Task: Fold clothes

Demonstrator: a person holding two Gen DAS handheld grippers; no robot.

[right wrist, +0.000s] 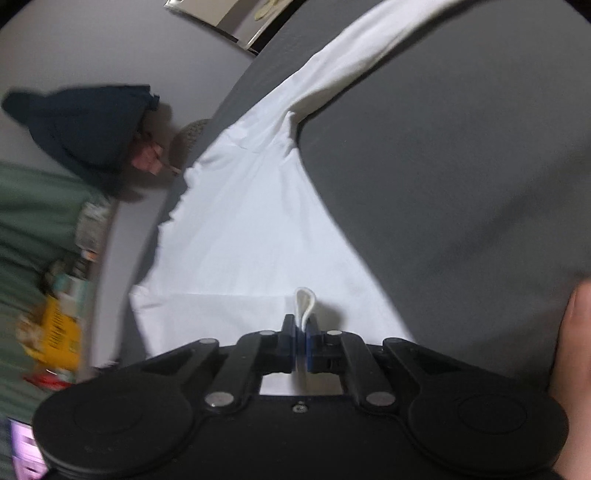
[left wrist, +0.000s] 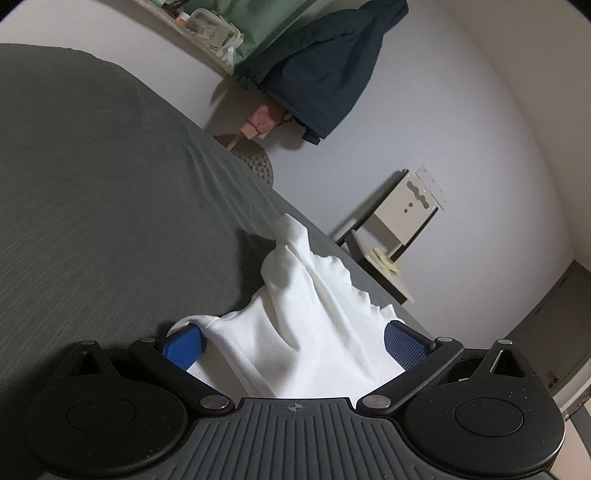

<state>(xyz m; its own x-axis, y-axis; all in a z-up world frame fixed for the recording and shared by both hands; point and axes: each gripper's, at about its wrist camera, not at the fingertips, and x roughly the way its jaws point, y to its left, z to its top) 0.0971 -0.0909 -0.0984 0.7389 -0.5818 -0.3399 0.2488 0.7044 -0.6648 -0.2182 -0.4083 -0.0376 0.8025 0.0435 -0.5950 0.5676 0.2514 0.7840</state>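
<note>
White shirt at bed edge, fingers pinching hem

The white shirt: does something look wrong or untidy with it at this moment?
Nothing is damaged. The shirt is bunched in ridges between the open left gripper, and one sleeve trails out across the grey bed. The right gripper pinches a small fold of fabric.

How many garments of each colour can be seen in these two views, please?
White long-sleeved cotton shirt on the grey bed: 1
Dark navy hanging jacket: 1
Pale green hanging garment: 1
Total: 3
</note>
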